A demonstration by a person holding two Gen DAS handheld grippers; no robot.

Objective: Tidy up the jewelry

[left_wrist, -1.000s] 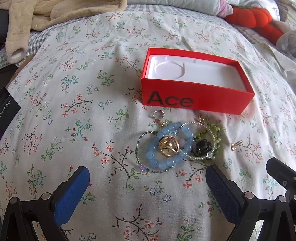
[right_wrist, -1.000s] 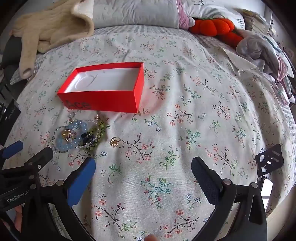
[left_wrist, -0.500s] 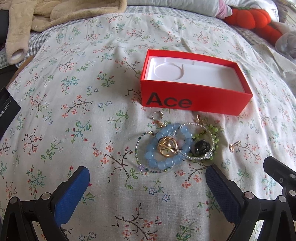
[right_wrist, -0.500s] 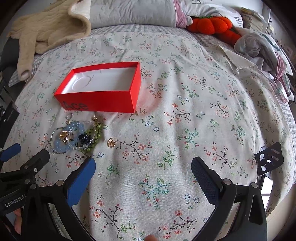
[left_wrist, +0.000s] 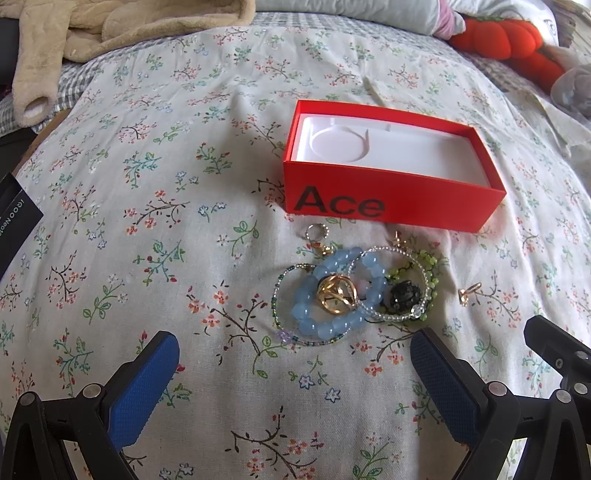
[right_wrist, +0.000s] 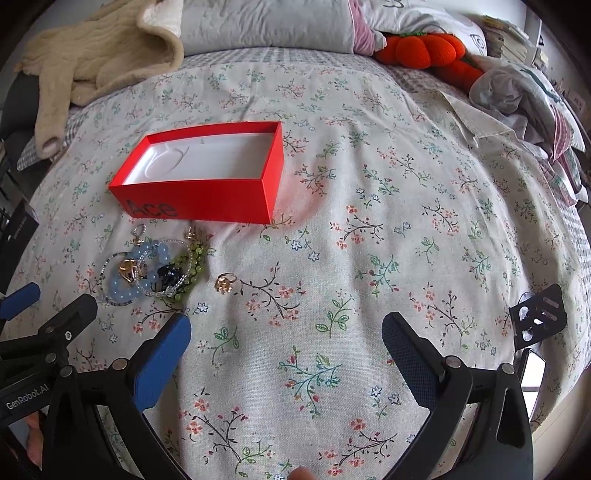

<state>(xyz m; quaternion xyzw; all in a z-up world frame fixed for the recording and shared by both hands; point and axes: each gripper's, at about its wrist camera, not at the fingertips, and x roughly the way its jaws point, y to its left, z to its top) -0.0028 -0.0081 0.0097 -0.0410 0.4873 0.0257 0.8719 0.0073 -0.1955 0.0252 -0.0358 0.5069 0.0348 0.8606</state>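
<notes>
two claws are seen low over a flowered bed (left_wrist: 155, 206), both with fingers spread wide and nothing held between them. at the far left a beige robe (left_wrist: 110, 33) is draped over the bed's edge. the left claw (left_wrist: 295, 373) is aimed at a heap of jewelry (left_wrist: 351, 291) lying on the bed just in front of its blue pads (left_wrist: 142, 387). in that heap a blue bead bracelet (left_wrist: 325, 325) is looped around a gold ring (left_wrist: 336, 293), a clear bead bracelet (left_wrist: 388, 314) is laid over a black piece (left_wrist: 404, 295), and green beads (left_wrist: 430, 266) are tangled at the right side. just behind the heap a red box (left_wrist: 399, 199) marked "ace" is set open, its white tray bare. a small gold ring (left_wrist: 466, 293) is left apart, right of the heap. the right claw (right_wrist: 286, 343) is held right of the heap, over bare bedding, with the small ring ahead of its left finger. an orange plush (right_wrist: 424, 50) is seen at the bed's far end.
</notes>
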